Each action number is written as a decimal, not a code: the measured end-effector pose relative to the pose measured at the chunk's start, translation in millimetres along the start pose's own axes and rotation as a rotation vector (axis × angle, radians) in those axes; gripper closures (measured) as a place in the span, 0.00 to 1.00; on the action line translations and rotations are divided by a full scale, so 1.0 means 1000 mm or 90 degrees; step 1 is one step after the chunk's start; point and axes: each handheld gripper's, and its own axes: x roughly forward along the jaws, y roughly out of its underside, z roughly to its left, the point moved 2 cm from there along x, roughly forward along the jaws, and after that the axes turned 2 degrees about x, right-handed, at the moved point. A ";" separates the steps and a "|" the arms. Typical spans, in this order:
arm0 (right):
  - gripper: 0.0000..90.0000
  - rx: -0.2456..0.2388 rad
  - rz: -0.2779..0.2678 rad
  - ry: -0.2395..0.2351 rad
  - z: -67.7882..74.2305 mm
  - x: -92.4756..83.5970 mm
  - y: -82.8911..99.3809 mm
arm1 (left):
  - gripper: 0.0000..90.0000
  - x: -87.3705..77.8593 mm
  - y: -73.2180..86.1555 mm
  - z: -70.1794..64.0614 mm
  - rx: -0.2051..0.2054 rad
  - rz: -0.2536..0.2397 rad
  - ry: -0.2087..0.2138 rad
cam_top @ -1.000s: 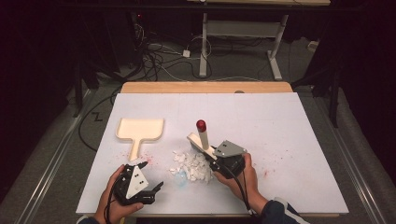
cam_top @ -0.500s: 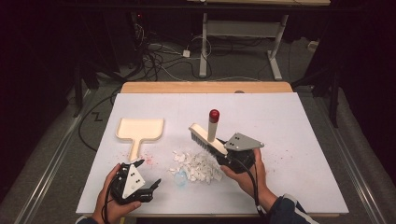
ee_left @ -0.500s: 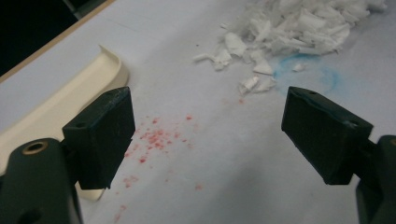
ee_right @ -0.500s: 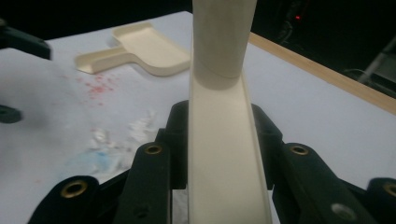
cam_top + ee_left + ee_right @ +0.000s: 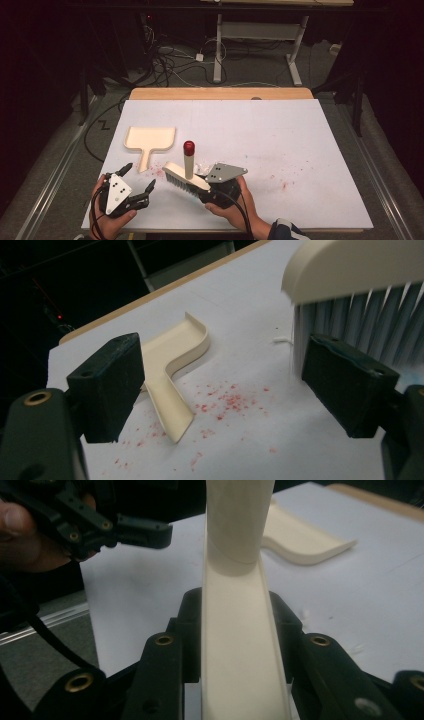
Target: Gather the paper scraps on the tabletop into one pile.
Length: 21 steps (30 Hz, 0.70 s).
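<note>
1. So since half a second back, the brush (image 5: 186, 176) has slid toward the desk's left edge and nearer its front edge, right over the spot where the white scraps were piled (can't make the pile out under it now). The right gripper (image 5: 216, 187) moved with it; the left gripper (image 5: 136, 192) barely budged.

2. High view: the brush has a cream back, pale bristles facing down and an upright handle with a red knob. The right gripper clamps it from the side. The cream dustpan (image 5: 149, 141) lies flat on the white desk (image 5: 300, 145), toward the left edge, apart from the brush. The left gripper sits at the front left corner, jaws spread, holding nothing. Faint red specks (image 5: 280, 182) dot the sheet.

3. Left gripper view: both black jaws stand wide apart with nothing between. The dustpan (image 5: 175, 365) lies ahead, red crumbs (image 5: 220, 405) scattered by its handle. The brush's bristles (image 5: 370, 315) hang just past one jaw.

4. Right gripper view: the jaws are closed on the brush's cream back (image 5: 240, 645); the dustpan (image 5: 305, 535) sits beyond, the left gripper (image 5: 135, 530) off to the side.
</note>
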 end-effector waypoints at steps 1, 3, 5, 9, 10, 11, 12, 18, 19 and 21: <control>0.76 0.005 0.009 -0.007 0.001 0.004 0.003 | 0.18 0.001 0.001 -0.001 0.001 0.005 0.004; 0.76 0.009 0.024 -0.012 0.002 0.011 0.008 | 0.18 0.004 0.001 -0.004 0.011 0.014 0.013; 0.76 0.008 0.037 -0.007 0.001 0.016 0.012 | 0.19 0.006 0.001 -0.007 0.021 0.020 0.024; 0.76 0.009 0.045 0.027 -0.009 0.012 0.014 | 0.18 0.010 0.000 -0.015 0.046 0.034 0.039; 0.76 0.006 0.047 0.041 -0.012 0.009 0.015 | 0.18 0.010 0.000 -0.017 0.052 0.036 0.040; 0.76 0.002 0.049 0.047 -0.015 0.008 0.016 | 0.18 0.010 -0.001 -0.019 0.060 0.037 0.042; 0.76 0.008 0.051 0.052 -0.018 0.005 0.016 | 0.18 0.011 -0.002 -0.020 0.071 0.031 0.042; 0.76 0.017 0.026 0.066 -0.031 -0.021 0.010 | 0.18 0.014 -0.002 -0.024 0.084 0.042 0.054; 0.76 0.007 0.019 0.067 -0.031 -0.027 0.008 | 0.19 0.014 -0.002 -0.024 0.084 0.042 0.056; 0.76 -0.002 0.009 0.068 -0.033 -0.040 0.005 | 0.18 0.014 -0.002 -0.024 0.086 0.043 0.058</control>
